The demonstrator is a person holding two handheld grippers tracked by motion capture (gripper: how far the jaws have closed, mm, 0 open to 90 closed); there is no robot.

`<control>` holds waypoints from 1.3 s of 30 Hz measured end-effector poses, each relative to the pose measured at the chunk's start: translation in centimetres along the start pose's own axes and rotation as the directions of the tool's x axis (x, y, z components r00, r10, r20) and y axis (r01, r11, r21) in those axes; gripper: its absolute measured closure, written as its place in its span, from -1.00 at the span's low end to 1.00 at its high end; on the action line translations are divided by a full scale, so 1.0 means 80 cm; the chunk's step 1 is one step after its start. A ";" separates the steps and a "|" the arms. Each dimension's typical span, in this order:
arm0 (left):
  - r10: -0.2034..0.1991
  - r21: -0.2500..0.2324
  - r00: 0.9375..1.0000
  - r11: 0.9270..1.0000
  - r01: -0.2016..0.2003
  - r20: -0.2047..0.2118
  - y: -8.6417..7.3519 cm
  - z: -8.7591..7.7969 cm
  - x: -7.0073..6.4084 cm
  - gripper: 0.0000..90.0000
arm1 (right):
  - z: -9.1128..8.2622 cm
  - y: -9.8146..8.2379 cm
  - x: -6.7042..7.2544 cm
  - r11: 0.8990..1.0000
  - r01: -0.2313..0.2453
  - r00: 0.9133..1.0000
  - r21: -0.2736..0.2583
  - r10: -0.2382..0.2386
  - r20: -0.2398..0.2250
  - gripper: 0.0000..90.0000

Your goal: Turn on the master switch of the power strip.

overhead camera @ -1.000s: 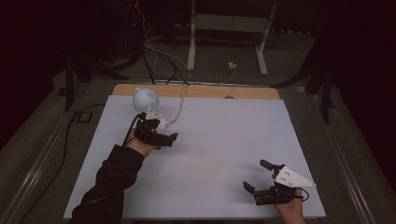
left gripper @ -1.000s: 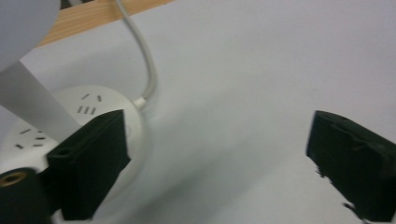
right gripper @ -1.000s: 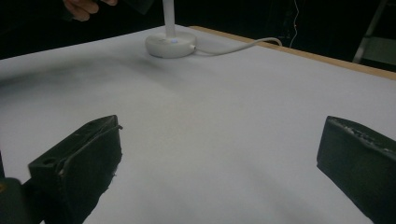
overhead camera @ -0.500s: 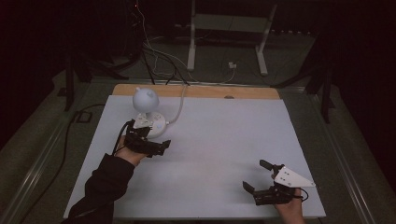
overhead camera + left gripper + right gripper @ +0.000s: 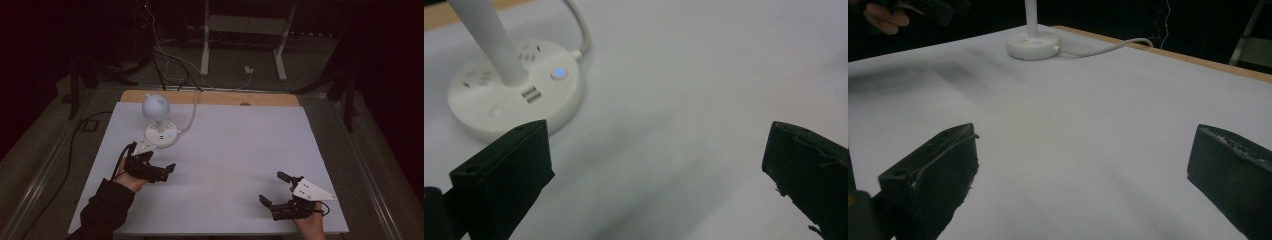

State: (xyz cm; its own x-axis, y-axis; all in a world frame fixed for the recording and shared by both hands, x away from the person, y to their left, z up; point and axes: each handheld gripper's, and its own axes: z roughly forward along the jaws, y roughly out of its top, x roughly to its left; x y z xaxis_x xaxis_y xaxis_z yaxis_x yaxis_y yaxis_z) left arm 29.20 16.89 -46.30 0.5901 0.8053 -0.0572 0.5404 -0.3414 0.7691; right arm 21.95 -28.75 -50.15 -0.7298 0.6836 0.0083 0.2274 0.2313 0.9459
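Lamp (image 5: 159, 122) stands at the far left of the table (image 5: 240, 150) in the high view, its round base on the white sheet and its cord running off the far edge, so it sits within easy reach of one hand only. The left gripper (image 5: 155, 170) lies just near side of that base, apart from it, jaws spread and holding nothing; the likely reason for hovering there is the controls on the base. The right gripper (image 5: 280, 192) rests well away at the near right corner, jaws also spread and empty, probably parked because the lamp calls for one hand. In the left gripper view, the base (image 5: 516, 95) fills the upper left, beyond the left jaw, with a blue-lit button (image 5: 557, 73), paired slots and the stem rising from it; the wide gap between the jaws points past the base at bare sheet. In the right gripper view, the lamp's base (image 5: 1032, 46) is small and far off beyond open jaws, cord (image 5: 1108, 47) trailing right, confirming this tool is idle.
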 end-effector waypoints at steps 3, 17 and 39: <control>0.001 0.001 1.000 1.000 -0.001 0.007 -0.011 -0.002 -0.003 -1.00 | 0.000 0.000 0.000 1.000 0.000 1.000 0.000 0.000 0.000 -1.00; 0.009 0.018 1.000 1.000 -0.009 0.021 -0.055 -0.009 -0.019 -1.00 | 0.000 0.001 0.002 1.000 0.004 1.000 0.001 -0.004 -0.004 -1.00; 0.023 0.007 0.998 1.000 -0.023 0.053 -0.110 -0.020 -0.031 -1.00 | 0.001 0.000 0.001 1.000 0.004 1.000 0.010 -0.004 -0.007 -1.00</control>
State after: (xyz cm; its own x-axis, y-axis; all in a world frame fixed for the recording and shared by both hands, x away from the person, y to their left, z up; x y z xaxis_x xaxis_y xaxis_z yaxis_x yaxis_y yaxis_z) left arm 21.99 18.66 -51.92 0.6335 0.7703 -0.0734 0.5309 -0.3637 0.7654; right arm 21.89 -28.64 -50.20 -0.7349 0.6781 0.0067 0.2310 0.2411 0.9426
